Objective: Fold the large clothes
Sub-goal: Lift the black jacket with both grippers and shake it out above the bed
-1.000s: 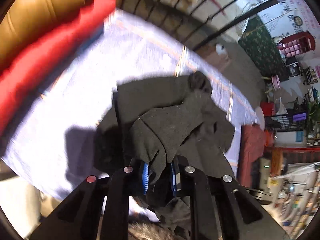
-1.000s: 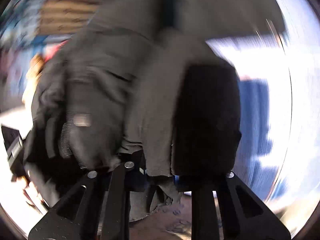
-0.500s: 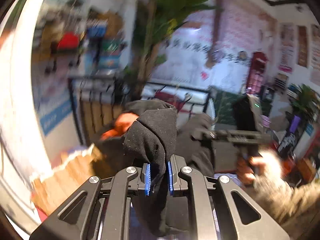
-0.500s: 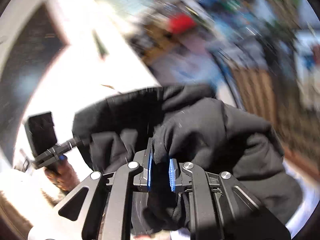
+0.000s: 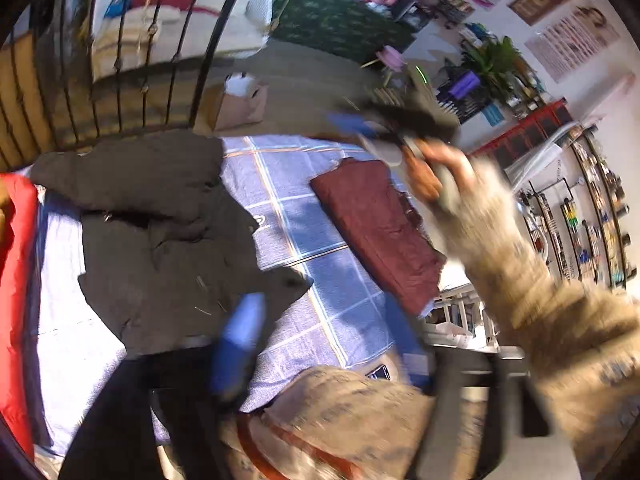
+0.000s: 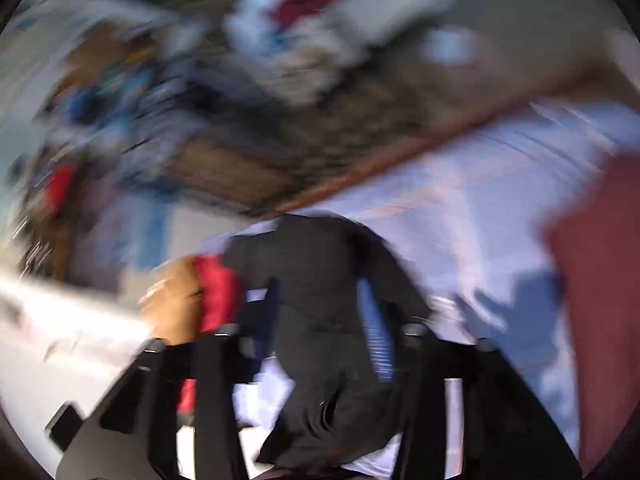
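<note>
A dark garment (image 5: 160,240) lies crumpled on a bed covered by a blue checked sheet (image 5: 320,280), its upper edge close to the black metal bed rail (image 5: 200,60). Seen from the left wrist, the left gripper (image 5: 320,352) hangs over the near side of the bed with its jaws spread wide and nothing between them; one blue pad (image 5: 240,340) shows as a smear just above the garment's lower edge, and the other side is lost in motion blur. The person's right hand (image 5: 432,172) reaches in from the right in a furry beige sleeve (image 5: 540,280), gripping the handle of the right gripper (image 5: 360,126), which points left above a folded maroon cloth (image 5: 380,232) lying on the sheet apart from the garment. A red cushion (image 5: 16,280) runs along the left edge of the bed.

From the right wrist the picture is badly smeared. The right gripper (image 6: 324,328) has its jaws set apart with a fold of the dark garment (image 6: 324,300) draped between them; whether the pads press on the cloth cannot be told. The room beyond is unreadable streaks, and the maroon cloth (image 6: 600,300) is cut off at the right edge.
</note>
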### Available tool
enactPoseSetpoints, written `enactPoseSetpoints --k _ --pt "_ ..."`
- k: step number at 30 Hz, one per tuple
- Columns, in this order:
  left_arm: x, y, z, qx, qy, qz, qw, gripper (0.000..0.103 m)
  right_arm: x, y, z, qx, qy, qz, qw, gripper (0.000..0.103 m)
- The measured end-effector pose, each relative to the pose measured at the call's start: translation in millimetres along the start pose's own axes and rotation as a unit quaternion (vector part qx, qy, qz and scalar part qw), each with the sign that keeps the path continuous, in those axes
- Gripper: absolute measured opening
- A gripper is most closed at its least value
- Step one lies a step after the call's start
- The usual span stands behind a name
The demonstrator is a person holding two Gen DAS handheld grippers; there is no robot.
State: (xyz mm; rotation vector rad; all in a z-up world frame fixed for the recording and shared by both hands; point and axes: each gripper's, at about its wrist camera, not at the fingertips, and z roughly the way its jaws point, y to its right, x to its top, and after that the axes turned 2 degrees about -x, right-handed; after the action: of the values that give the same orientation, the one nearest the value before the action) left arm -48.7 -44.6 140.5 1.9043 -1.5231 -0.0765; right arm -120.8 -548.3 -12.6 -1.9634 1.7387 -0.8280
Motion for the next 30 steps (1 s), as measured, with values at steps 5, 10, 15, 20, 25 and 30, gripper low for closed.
enactPoseSetpoints --k 5,10,15,20,25,30 --pt "11 -56 22 0.114 -0.001 -0.004 0.9935 0.087 -66 115 -5 -0.04 0.008 0.126 0.991 0.073" --pt "11 -144 34 0.195 0.008 -0.12 0.9735 0.087 -129 112 73 -0.061 -0.066 0.15 0.985 0.073" --pt "-37 -182 27 0.267 0.012 -0.187 0.9453 0.087 -154 32 155 -0.121 -0.125 0.008 0.985 0.073" --pt "-83 -221 41 0.29 -0.004 -0.225 0.9303 0.087 -135 -83 234 -0.215 -0.078 -0.216 0.949 0.087" --pt "-127 -236 40 0.286 -0.014 -0.286 0.9144 0.087 -139 -193 315 -0.277 -0.02 -0.418 0.865 0.093" --pt "-143 -239 30 0.294 -0.011 -0.303 0.9066 0.087 -149 -227 405 -0.387 -0.021 -0.548 0.742 0.093"
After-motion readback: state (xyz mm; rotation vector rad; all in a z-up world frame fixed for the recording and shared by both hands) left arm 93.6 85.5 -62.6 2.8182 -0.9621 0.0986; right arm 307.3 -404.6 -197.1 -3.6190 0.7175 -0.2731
